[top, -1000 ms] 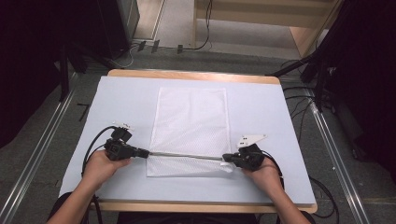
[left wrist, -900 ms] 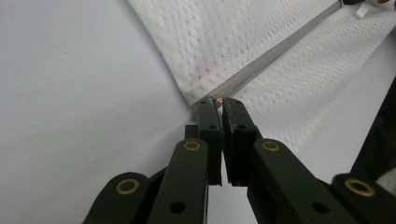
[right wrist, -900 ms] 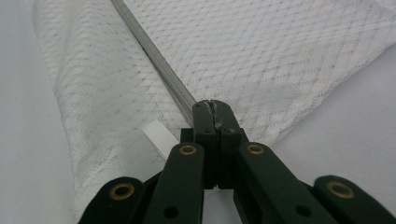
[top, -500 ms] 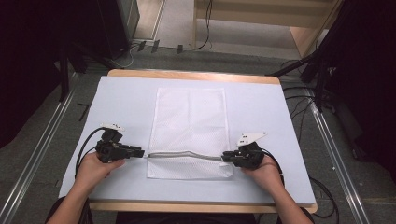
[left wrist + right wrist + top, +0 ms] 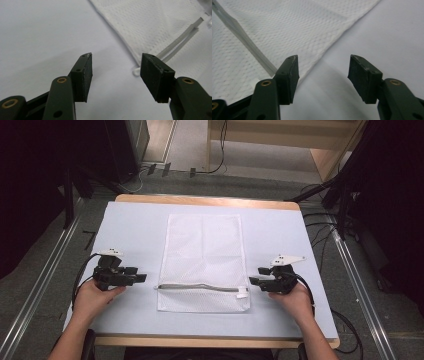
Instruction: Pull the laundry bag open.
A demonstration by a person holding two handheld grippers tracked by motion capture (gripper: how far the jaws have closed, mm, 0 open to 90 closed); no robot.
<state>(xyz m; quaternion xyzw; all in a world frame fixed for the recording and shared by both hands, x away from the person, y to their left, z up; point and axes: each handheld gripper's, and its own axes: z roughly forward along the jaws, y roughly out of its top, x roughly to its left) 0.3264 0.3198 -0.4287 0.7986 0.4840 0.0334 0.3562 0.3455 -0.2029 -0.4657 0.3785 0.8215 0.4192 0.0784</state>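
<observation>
A white mesh zip bag point(image 5: 204, 260) lies flat in the middle of the table, its grey zipper point(image 5: 200, 287) running across near the front edge. My left gripper point(image 5: 144, 278) sits just left of the bag's left edge point(image 5: 120, 37); its jaws have just been opening and stand open with nothing between them point(image 5: 116, 72). To the right of the bag my right gripper point(image 5: 251, 280) hovers, its jaws also just opened and holding nothing point(image 5: 323, 75). The bag's right edge point(image 5: 329, 45) and zipper end point(image 5: 249, 45) lie just ahead of it.
A pale blue sheet point(image 5: 135, 225) covers the wooden table point(image 5: 200, 200). Cables point(image 5: 320, 227) trail off the right side, and metal rails point(image 5: 40, 290) run along both sides on the floor.
Both grippers have let go of the bag's zipper ends and drawn apart, outward from the bag. The zipper, pulled straight before, now lies slack and slightly wavy.
</observation>
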